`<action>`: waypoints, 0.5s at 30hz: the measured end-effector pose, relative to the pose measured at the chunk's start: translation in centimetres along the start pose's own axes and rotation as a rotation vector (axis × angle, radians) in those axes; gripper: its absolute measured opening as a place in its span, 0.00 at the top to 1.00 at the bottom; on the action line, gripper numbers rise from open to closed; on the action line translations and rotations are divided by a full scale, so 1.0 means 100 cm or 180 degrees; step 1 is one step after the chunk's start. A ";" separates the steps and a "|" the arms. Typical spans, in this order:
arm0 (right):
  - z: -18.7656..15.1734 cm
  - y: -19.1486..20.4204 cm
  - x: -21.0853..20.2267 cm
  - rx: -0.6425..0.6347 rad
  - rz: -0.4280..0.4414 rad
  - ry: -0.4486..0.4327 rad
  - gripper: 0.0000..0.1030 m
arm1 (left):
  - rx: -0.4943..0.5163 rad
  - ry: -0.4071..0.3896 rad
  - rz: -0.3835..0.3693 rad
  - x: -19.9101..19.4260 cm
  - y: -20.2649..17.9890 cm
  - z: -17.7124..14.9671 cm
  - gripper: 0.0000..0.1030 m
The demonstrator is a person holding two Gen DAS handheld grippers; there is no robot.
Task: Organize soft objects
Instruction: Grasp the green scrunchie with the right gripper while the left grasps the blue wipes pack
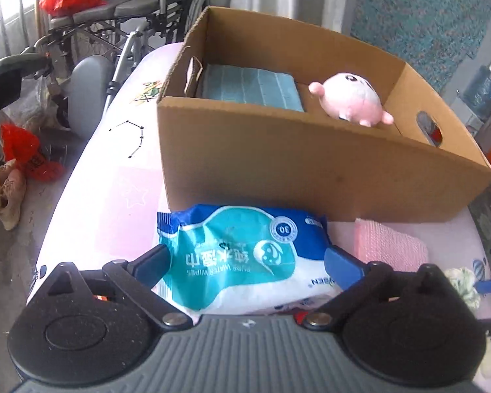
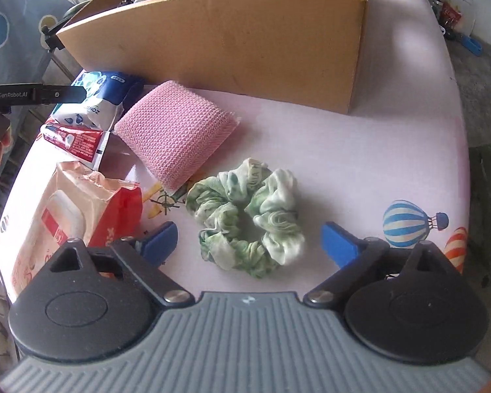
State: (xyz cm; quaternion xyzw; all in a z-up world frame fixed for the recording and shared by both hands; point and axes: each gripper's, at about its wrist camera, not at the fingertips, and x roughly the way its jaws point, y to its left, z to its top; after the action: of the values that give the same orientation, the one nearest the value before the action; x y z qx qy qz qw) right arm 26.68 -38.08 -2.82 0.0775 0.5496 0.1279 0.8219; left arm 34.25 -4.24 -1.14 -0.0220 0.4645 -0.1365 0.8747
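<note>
- Nearest me, the right gripper (image 2: 248, 240) hangs over the green scrunchie (image 2: 248, 217), fingers spread wide to either side and touching nothing — lined up, I'd say, to close on that ring of fabric next.
- The left gripper (image 1: 245, 257) is just as wide, its blue pads flanking the blue wipes pack (image 1: 242, 249); they look to sit beside the wrapper, not pressing it, so nothing is held.
- Between the two lies a pink knitted cloth (image 2: 176, 134), with a toothpaste tube (image 2: 73, 140) and an orange wipes pack (image 2: 78, 209) crowded at the table's left edge.
- Beyond stands the cardboard box (image 1: 311, 163) — evidently the collecting place, since a folded teal towel (image 1: 248, 86) and a pink plush toy (image 1: 350, 98) already sit inside.
</note>
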 end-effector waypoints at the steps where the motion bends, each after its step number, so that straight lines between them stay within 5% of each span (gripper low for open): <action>1: 0.002 -0.001 0.008 0.0053 0.0050 0.0031 0.08 | -0.0083 -0.0013 -0.0060 0.003 0.003 0.001 0.00; 4: 0.003 -0.003 0.018 0.0118 0.0100 0.0036 0.02 | -0.0134 -0.0019 0.0033 0.011 -0.001 0.005 0.00; 8: 0.005 0.002 0.022 0.0058 0.0054 0.0000 0.01 | 0.0530 0.0057 0.0364 0.025 -0.033 0.005 0.00; 15: 0.006 -0.008 0.019 0.0280 0.0165 -0.0087 0.02 | 0.0329 0.0237 0.0388 0.027 -0.029 0.012 0.00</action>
State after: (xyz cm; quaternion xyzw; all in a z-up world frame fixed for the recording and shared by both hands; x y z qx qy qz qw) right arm 28.04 -38.26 -4.49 0.1295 0.5412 0.1238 0.8216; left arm 36.08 -7.82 -2.14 0.0566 0.4894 -0.1075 0.8635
